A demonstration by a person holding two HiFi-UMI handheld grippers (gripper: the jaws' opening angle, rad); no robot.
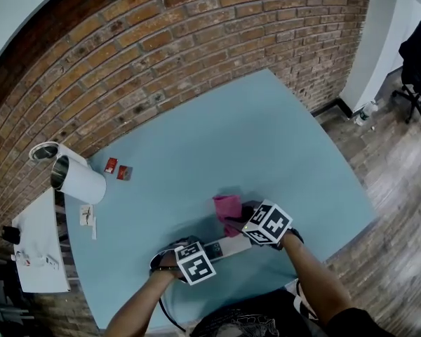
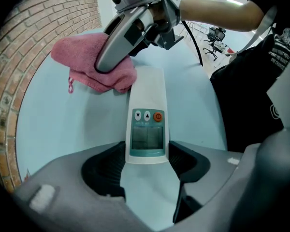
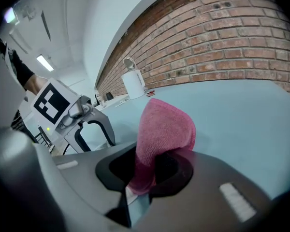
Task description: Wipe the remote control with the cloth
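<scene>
On the left, the left hand-held gripper [image 2: 147, 164] is seen pointing down at the worktop [image 1: 266, 139], its jaws clamped on the near end of the remote control [image 2: 147, 124]. Only that short end is pinched; the screen, the buttons and the long white body are left reaching out ahead of the jaws, flat on the surface. Trouble is judged most likely here: if a sideways stroke is pressed on the far end, the remote could be levered round in the pads or squeezed out of them altogether.

Further right, the cloth [image 2: 87, 64] is bunched at the remote's far end, most of it lying off to one side on the worktop rather than on the casing. A stroke begun from there could be spent on the surface, with the remote hardly wiped.

On the right, the right hand-held gripper [image 3: 150, 178] is closed on a narrow fold of the pink cloth, which stands up ahead of its jaws. With so little fabric gripped, the cloth could be dragged out under friction, and bare jaw tips could then be run across the buttons.
</scene>
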